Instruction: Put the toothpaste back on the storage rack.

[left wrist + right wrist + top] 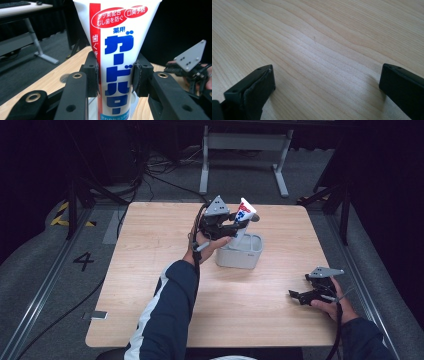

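From my seat the left gripper (239, 226) is clamped on a toothpaste tube (242, 220), both pads squeezing its middle. In the left gripper view the tube (116, 62) stands upright between the jaws, wide crimped end up, white with a red stripe down one side and big blue Japanese lettering. Its lower end drops below the jaws into a small white bin (241, 252) sitting right under the gripper, though I can't tell if it touches the bottom. In the high view the tube leans a bit, its top tilted away from my left hand (207, 245), and the grey three-cornered plate (218, 206) sits on top of the gripper just beside the tube's upper end.

The bin is a rounded rectangular tub on the wooden table (150, 270), directly below and slightly ahead of the left gripper's jaws.

My right gripper (296, 295) is well apart from all that, low over the table near its right edge, with my right hand (332, 302) wrapped around the back. Its jaws are spread wide with nothing between them; in the right gripper view I just see bare wood grain (319, 50) running out ahead of the two black pads (259, 85), which sit close to the surface. It also pops up off to the side in the left gripper view (192, 67), grey plate up.
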A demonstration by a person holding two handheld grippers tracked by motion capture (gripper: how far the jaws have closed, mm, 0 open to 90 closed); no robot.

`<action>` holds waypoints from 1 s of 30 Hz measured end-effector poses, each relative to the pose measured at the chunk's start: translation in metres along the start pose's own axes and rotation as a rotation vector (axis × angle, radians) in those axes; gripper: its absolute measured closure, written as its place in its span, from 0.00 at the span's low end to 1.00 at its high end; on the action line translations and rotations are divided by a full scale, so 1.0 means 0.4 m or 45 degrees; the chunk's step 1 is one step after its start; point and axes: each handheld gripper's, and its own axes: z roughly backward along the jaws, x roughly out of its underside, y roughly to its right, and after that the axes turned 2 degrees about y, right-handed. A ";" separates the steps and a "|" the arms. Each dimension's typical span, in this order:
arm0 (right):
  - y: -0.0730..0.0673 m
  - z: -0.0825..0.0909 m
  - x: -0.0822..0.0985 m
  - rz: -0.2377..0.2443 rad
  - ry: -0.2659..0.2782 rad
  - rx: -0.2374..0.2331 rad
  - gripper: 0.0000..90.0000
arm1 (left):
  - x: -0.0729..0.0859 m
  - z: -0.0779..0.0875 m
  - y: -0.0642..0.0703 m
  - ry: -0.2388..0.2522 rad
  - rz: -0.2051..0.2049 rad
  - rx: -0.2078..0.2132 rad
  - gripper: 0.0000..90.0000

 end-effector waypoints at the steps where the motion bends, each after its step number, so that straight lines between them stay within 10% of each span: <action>1: 0.000 0.000 0.000 0.000 0.000 0.000 0.01 | -0.001 -0.004 0.000 0.000 -0.010 -0.003 0.71; 30: 0.000 0.000 0.000 0.004 -0.001 0.000 0.01 | 0.029 -0.089 -0.031 -0.038 0.021 -0.016 0.71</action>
